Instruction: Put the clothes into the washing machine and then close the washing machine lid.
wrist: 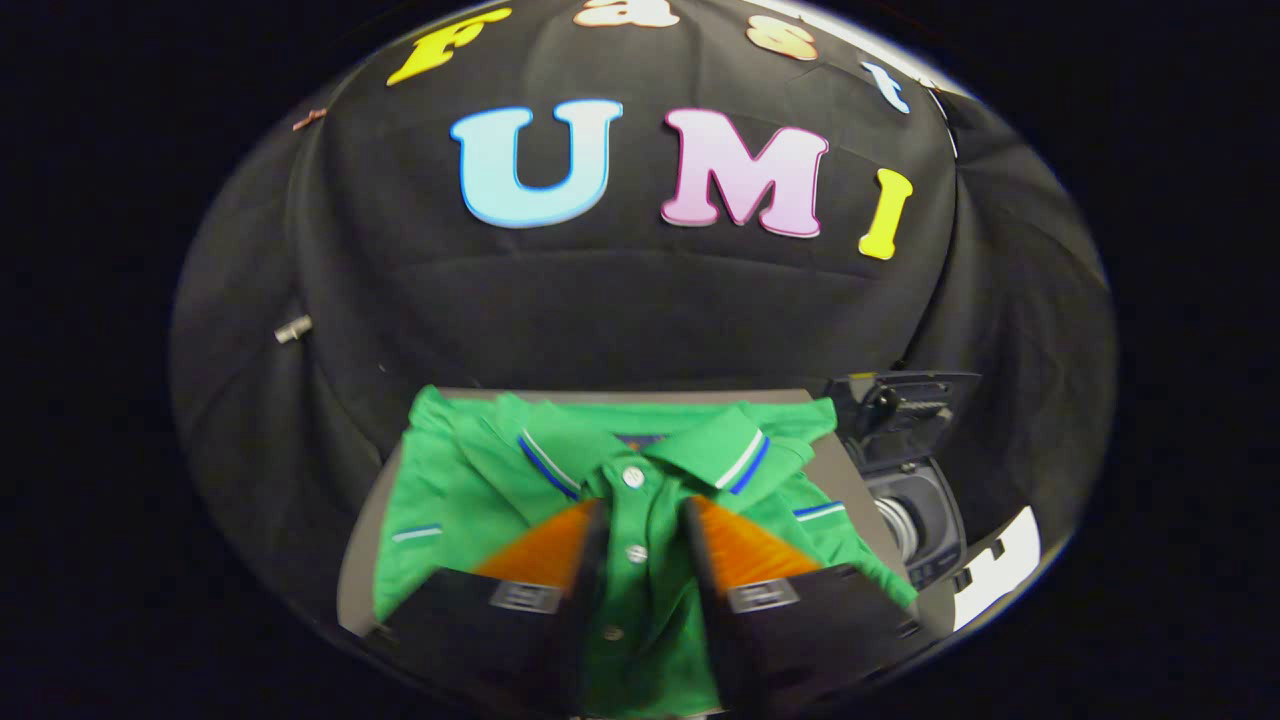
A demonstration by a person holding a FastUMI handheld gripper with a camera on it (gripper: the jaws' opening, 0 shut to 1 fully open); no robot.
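Note:
A green polo shirt (470,480) with white and blue trim on collar and sleeves lies folded flat on a grey table (845,480). Its collar points away from me and its white buttons run straight down between my fingers. My gripper (640,515) hovers over the shirt's chest, open, one finger on each side of the button placket, nothing clamped. To the right of the table stands a small dark washing machine (925,500) with its lid (905,405) raised and the drum opening showing.
Black cloth walls close in the booth behind and on both sides of the table. A small metal stub (292,328) sticks out of the left wall. The table's far edge runs just beyond the shirt's collar.

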